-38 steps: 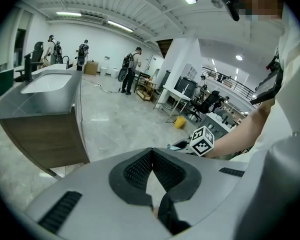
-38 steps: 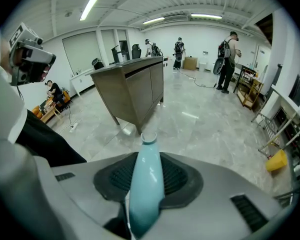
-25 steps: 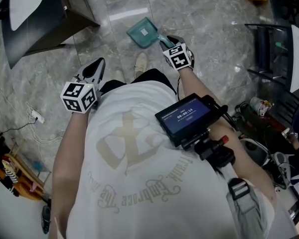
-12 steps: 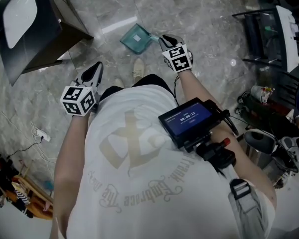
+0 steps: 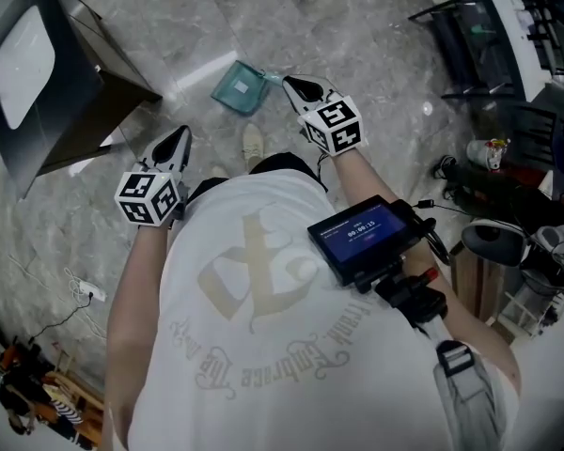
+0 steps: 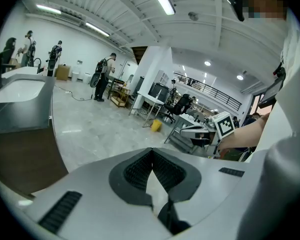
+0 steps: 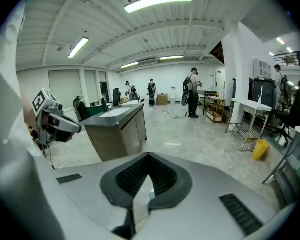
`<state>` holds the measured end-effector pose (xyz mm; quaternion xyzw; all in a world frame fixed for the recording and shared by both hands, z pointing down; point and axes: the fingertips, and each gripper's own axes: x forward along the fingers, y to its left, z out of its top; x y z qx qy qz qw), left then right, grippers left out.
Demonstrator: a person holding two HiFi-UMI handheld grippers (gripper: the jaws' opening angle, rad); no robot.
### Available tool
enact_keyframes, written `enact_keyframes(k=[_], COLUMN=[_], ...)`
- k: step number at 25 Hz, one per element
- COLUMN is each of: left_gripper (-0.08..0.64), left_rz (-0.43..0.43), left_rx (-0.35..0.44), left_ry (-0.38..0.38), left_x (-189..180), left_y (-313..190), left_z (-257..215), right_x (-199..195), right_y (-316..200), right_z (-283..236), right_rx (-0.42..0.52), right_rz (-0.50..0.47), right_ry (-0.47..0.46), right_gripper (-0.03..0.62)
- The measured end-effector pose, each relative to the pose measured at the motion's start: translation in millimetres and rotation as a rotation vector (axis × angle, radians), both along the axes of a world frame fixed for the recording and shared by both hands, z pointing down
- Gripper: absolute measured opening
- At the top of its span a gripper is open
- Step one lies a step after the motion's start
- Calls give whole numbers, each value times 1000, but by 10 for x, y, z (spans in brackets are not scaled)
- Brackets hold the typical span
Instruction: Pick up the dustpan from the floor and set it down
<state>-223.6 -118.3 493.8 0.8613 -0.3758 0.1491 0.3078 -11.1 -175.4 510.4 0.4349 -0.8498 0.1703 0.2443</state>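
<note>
The teal dustpan [image 5: 238, 88] hangs by its handle just left of my right gripper [image 5: 292, 84] in the head view, over the marble floor. The right jaws have just been closing, and a sliver of teal shows between them in the right gripper view [image 7: 149, 156]. They are now shut on the handle. My left gripper [image 5: 180, 136] hovers lower left, beside the person's body, well apart from the dustpan. In the left gripper view its pads [image 6: 151, 151] meet with nothing between them.
A dark cabinet [image 5: 66, 73] stands at the upper left. The person's shoe [image 5: 252, 144] is below the dustpan. Black racks [image 5: 470, 36] and clutter fill the right side. White cables [image 5: 85, 294] lie on the floor at the left. A yellow bin [image 7: 260, 148] stands ahead at the right.
The right gripper closed on the dustpan's handle and rose toward the camera, its cube now larger. The dustpan stayed at its tip. The left gripper hardly moved.
</note>
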Motion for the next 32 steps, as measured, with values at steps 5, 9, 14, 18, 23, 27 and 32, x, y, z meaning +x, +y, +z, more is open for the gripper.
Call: enact_keyframes(k=[5,9,14,18,23,27,32], left_gripper=[11,11,11,11,11,11,11], left_rz=[40,79,126,159,178,188,194], left_rx=[-26,-44,-39,-28,-33,-29,1], left_ry=[18,29,37,38,25,19,3], left_x=[26,105,216,303,293,333,475], left_y=[-101,-148,-214,-254,-265,-230,52], left_z=[121,239,245,203,157,123,-3], right_x=[-170,-211,-164,-93,-119,-96,49], right_y=[27,84,229,287,258,286,586], right_z=[-335,-463,-479,-422,-453,-458,-532], right_rx=[29,46,39,30,35,37,59], right_rz=[-10,-12,20,48,61,63,63], right_ry=[-123,-158,-178,-179,-195,-202,-211], right_gripper=[15,15,15,15,15,15,15])
